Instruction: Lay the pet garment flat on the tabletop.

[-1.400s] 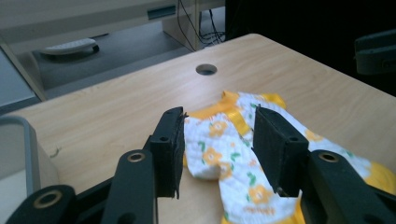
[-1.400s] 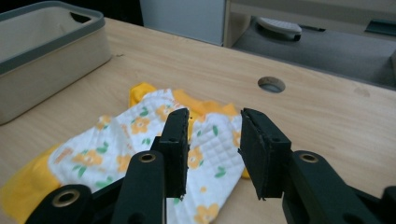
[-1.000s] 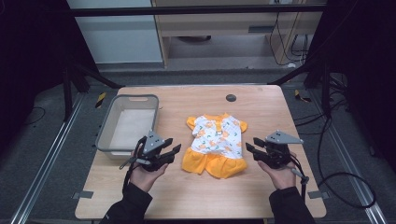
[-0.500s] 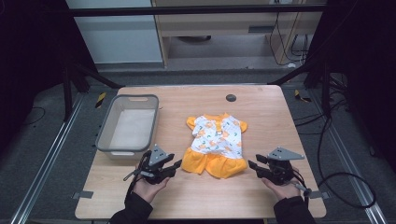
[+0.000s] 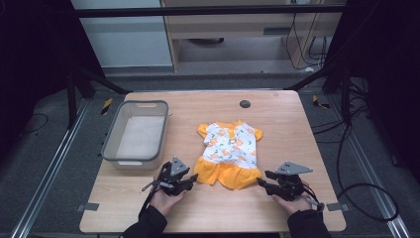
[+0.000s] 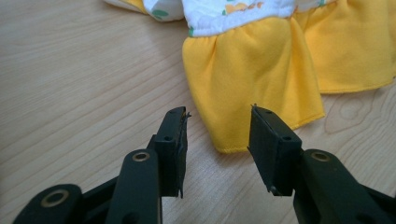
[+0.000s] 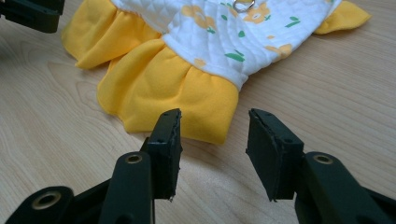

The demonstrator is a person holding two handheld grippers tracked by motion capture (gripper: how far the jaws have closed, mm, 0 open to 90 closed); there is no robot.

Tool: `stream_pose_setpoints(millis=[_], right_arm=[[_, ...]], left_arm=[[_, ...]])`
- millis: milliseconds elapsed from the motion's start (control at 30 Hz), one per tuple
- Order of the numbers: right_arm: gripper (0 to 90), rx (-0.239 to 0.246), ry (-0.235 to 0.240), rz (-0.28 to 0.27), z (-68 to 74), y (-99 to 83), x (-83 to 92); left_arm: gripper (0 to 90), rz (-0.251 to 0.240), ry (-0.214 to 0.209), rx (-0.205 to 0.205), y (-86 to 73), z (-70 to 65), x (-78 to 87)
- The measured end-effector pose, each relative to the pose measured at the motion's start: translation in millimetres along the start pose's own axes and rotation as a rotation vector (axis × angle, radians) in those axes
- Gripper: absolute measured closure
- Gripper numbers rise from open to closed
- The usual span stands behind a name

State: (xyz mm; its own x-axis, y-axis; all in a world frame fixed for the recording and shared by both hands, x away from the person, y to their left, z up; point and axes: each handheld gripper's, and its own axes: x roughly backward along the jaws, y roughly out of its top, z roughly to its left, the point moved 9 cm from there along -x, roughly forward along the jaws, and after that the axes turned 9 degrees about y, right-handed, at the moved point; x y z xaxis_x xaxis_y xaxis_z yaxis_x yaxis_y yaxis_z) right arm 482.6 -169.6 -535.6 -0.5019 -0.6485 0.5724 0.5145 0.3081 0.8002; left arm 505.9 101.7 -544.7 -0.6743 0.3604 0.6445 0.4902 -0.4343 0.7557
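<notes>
A small garment lies flat on the wooden table: white quilted top with orange flowers, yellow sleeves and a yellow ruffled hem. My left gripper rests low on the table at the hem's left corner, open, the yellow hem just beyond its jaws. My right gripper sits at the hem's right corner, open, with the yellow ruffle just ahead of its empty jaws. A small metal ring shows on the top.
A grey plastic bin stands at the table's left, with nothing visible inside. A dark round grommet sits near the far edge. The other gripper's black tip shows at the upper left of the right gripper view.
Both hands have drawn back toward the near table edge and lowered; the grippers now lie close to the tabletop at the garment's two hem corners.
</notes>
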Motion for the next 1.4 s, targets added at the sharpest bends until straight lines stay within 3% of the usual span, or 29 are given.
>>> stream_pose_setpoints(millis=[200, 400, 433, 500, 800, 900, 1200, 1333, 1400], right_arm=[[57.8, 0.019, 0.008, 0.032, 1.1, -4.5, -8.9], [68.4, 0.019, 0.004, 0.055, -0.6, -5.8, -13.6], [74.6, 0.004, 0.016, 0.057, 0.3, -5.0, -13.9], [79.5, 0.001, 0.024, 0.056, 0.8, -3.9, -12.4], [85.5, -0.014, 0.064, 0.014, 6.3, 4.7, 2.1], [85.8, -0.027, 0.087, -0.023, 8.0, 11.2, 14.6], [85.9, -0.041, 0.139, -0.104, 14.5, 29.5, 28.5], [86.0, -0.056, 0.152, -0.127, 14.7, 33.4, 31.9], [85.9, -0.066, 0.149, -0.108, 13.6, 30.7, 30.3]], left_arm=[[66.1, 0.025, 0.006, -0.014, -5.2, -2.5, -8.8], [77.5, 0.040, 0.017, -0.025, -6.7, -3.6, -12.6], [84.5, 0.046, 0.016, -0.028, -7.2, -3.9, -12.0], [86.5, 0.043, 0.009, -0.029, -6.2, -5.1, -10.1], [87.7, 0.020, -0.017, -0.028, 2.2, -7.8, 4.5], [87.7, -0.032, -0.047, -0.007, 14.3, -8.2, 23.0], [87.7, -0.099, -0.097, 0.056, 33.8, -2.4, 47.5], [87.6, -0.091, -0.091, 0.062, 32.8, 2.2, 47.0], [87.5, -0.071, -0.074, 0.051, 28.1, 3.0, 42.1]])
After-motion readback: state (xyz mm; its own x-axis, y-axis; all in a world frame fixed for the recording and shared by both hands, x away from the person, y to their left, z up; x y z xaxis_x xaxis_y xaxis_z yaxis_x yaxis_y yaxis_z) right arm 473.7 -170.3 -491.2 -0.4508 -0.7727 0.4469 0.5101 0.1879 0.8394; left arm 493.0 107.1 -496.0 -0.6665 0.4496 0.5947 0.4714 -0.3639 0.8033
